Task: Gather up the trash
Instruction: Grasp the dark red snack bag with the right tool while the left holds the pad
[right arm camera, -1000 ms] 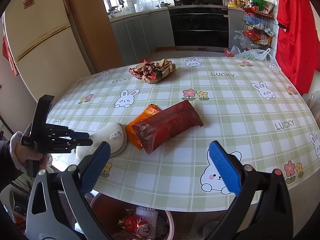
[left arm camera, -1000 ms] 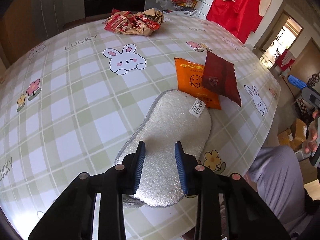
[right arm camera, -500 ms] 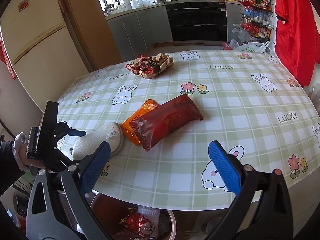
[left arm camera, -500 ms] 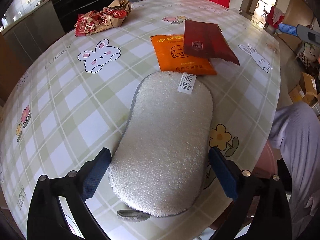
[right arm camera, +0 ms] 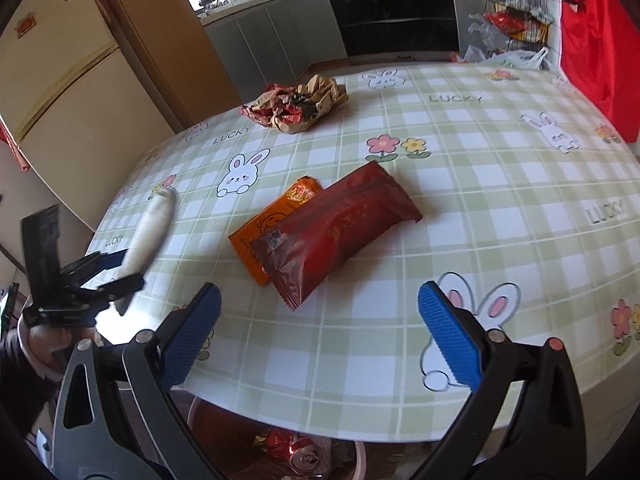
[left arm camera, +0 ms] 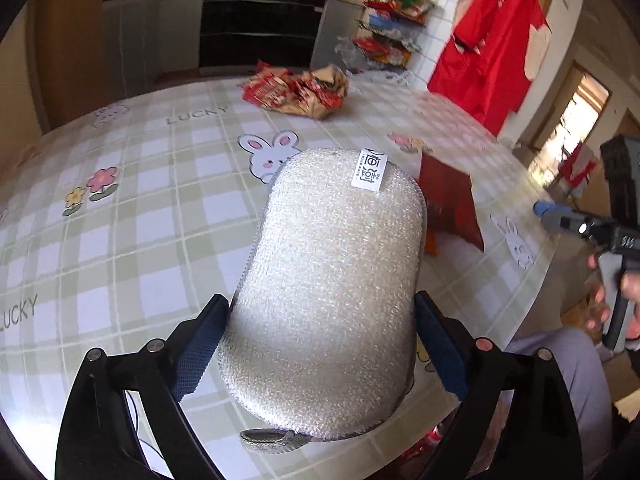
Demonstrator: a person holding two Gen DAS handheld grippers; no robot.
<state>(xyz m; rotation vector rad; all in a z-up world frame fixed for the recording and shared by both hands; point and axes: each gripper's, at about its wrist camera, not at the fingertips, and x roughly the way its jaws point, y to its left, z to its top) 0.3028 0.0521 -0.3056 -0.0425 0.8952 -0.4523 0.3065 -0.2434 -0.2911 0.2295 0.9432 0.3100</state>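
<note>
The dark red packet [right arm camera: 340,232] in the middle of the table [right arm camera: 500,216] serves as the landmark.

Farthest left of it, at the table's near-left edge, the left hand-held gripper [left arm camera: 316,344] grips a white scrubbing sponge [left arm camera: 332,280] across its width. Its jaws are closing, and both blue pads [left arm camera: 196,352] press the sponge's sides. In the right wrist view the sponge [right arm camera: 150,232] is tilted up, its far end raised off the tablecloth, and a hand [right arm camera: 52,344] holds the tool from below the table edge. A small white label [left arm camera: 370,170] sits at the sponge's far end, and a grey loop [left arm camera: 272,440] hangs at its near end.

Directly left of the dark red packet, and partly under it, lies an orange packet [right arm camera: 272,220].

Beyond the dark red packet, toward the far-left side of the table, sits a heap of crumpled wrappers [right arm camera: 298,106].

Nearer than the packet, the right hand-held gripper [right arm camera: 318,340] hangs over the table's near edge with its jaws spread wide and nothing between them.

Below that edge a basin [right arm camera: 356,460] holds a crushed red can [right arm camera: 296,454].
</note>
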